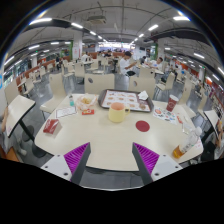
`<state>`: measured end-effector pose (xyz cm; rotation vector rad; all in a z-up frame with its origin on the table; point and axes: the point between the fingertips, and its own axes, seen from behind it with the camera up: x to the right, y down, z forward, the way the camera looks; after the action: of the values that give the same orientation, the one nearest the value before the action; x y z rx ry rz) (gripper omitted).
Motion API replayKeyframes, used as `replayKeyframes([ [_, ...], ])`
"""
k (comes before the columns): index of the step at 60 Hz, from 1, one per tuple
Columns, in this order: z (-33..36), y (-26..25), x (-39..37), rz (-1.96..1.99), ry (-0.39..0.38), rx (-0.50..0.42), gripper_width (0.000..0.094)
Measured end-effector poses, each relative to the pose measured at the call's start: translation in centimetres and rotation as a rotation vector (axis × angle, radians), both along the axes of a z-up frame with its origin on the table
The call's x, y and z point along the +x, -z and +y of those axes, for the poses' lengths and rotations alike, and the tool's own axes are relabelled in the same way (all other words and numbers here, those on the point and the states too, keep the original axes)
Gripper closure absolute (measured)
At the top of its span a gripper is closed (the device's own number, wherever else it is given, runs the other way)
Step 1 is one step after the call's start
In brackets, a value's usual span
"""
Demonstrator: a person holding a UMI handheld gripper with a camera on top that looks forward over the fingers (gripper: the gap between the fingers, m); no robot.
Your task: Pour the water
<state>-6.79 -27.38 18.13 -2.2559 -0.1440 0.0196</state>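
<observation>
Item: gripper (111, 158), hand-held, two fingers with purple pads (75, 155). State: fingers spread wide, nothing held between them; bare table (110, 140) is seen in the gap. Pose: held level and fairly high, back from the table's near edge, aimed across the tabletop toward the middle of the layout. A survey or approach stance is suggested, not a grasp.

Item: pale cup (117, 111), upright, well beyond the fingers, roughly in line with the gap. It is judged the likeliest vessel for the pour, though whether it is source or receiver cannot be told at this range.

Item: tray (125, 99), flat, just behind the cup, with small dark objects on it.

Item: red disc (142, 126), flat on the table, just right of the cup, possibly a coaster or lid.

Item: bowl-like container (86, 101), left of the cup.

Item: red packet (51, 126), near the left edge of the table.

Item: bottle-like items (186, 131), upright at the right edge, kept within reach.

Setting: a large hall with further tables and seated persons beyond.

Progress: pouring is judged not yet begun.
</observation>
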Motion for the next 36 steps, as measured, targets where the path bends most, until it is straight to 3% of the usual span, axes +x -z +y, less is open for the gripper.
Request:
replayKeyframes([
  [6,1.0,1.4,1.6,0.008,0.024,-0.002,0.0087],
  [19,-2.1,5.8,14.5,-0.012,0.089,-0.019,0.0088],
  [36,-1.3,10.7,31.0,-0.017,0.240,0.033,0.0087],
])
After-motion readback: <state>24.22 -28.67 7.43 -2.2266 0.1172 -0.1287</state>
